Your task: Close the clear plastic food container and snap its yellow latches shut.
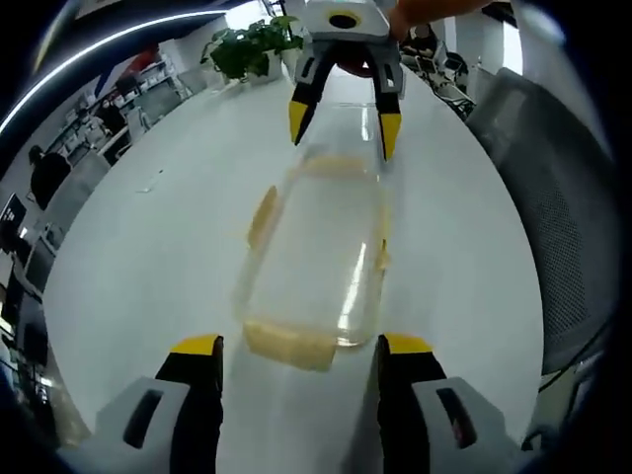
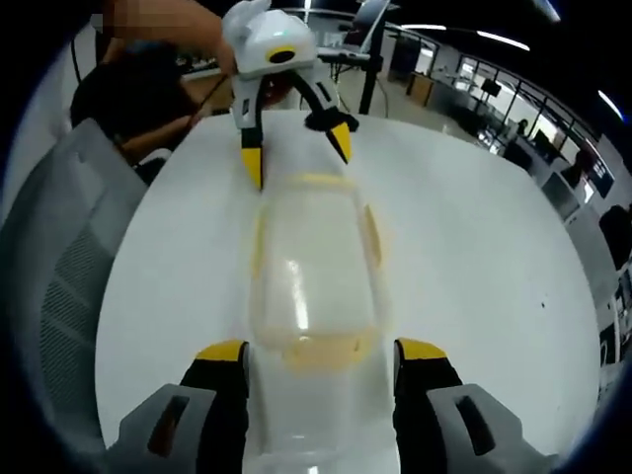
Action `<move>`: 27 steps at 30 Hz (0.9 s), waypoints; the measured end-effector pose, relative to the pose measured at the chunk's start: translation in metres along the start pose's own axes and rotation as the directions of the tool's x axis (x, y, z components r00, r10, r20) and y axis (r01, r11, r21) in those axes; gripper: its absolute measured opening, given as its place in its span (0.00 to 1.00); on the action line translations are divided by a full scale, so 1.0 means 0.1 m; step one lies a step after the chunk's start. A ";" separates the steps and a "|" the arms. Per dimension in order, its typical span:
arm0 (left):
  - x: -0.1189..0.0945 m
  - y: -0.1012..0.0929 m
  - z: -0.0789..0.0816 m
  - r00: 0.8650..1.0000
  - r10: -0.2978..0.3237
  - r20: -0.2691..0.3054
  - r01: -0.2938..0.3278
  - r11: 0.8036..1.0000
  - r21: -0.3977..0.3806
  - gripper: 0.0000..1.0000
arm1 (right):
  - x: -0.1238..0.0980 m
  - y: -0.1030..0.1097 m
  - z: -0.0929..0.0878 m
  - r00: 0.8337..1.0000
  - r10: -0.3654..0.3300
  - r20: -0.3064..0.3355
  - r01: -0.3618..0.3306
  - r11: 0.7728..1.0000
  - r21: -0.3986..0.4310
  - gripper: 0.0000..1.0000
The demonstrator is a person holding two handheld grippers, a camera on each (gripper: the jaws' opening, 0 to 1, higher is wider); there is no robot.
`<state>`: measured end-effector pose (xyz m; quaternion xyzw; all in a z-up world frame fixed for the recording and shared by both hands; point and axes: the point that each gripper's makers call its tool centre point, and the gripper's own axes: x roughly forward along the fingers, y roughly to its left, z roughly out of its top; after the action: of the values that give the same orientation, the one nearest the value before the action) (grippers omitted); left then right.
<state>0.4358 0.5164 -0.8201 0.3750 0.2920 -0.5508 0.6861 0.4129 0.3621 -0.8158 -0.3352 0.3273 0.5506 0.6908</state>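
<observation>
The clear plastic food container (image 1: 316, 252) lies lengthwise on the white table (image 1: 148, 247), with its lid resting on top. Yellow latches sit at its near end (image 1: 291, 348), its left side (image 1: 262, 217) and its right side (image 1: 382, 252); whether they are snapped down I cannot tell. My left gripper (image 1: 302, 346) is open, its jaws either side of the container's near end. At the far end my right gripper (image 1: 344, 126) is open too. In the right gripper view the container (image 2: 311, 276) runs from the right gripper (image 2: 322, 350) up to the left gripper (image 2: 296, 150).
A potted plant (image 1: 252, 44) stands at the table's far end. A grey mesh chair (image 1: 553, 197) is beside the table, chair (image 2: 59, 247). A person's arm (image 2: 163, 25) holds the left gripper. Office desks lie beyond.
</observation>
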 end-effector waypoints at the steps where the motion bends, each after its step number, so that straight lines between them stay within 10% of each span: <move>1: 0.00 0.00 0.00 1.000 -0.004 -0.004 0.004 1.000 0.003 0.63 | 0.00 0.00 0.00 1.000 0.000 0.000 0.000 1.000 -0.001 0.58; 27: 0.10 -0.02 -0.04 0.986 -0.156 -0.065 0.165 0.975 0.151 0.51 | 0.17 -0.01 -0.10 0.993 0.070 -0.093 -0.074 0.996 -0.040 0.53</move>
<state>0.4359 0.5143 -0.8307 0.4171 0.2956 -0.6153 0.6001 0.4159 0.3628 -0.8353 -0.3630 0.3584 0.5664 0.6473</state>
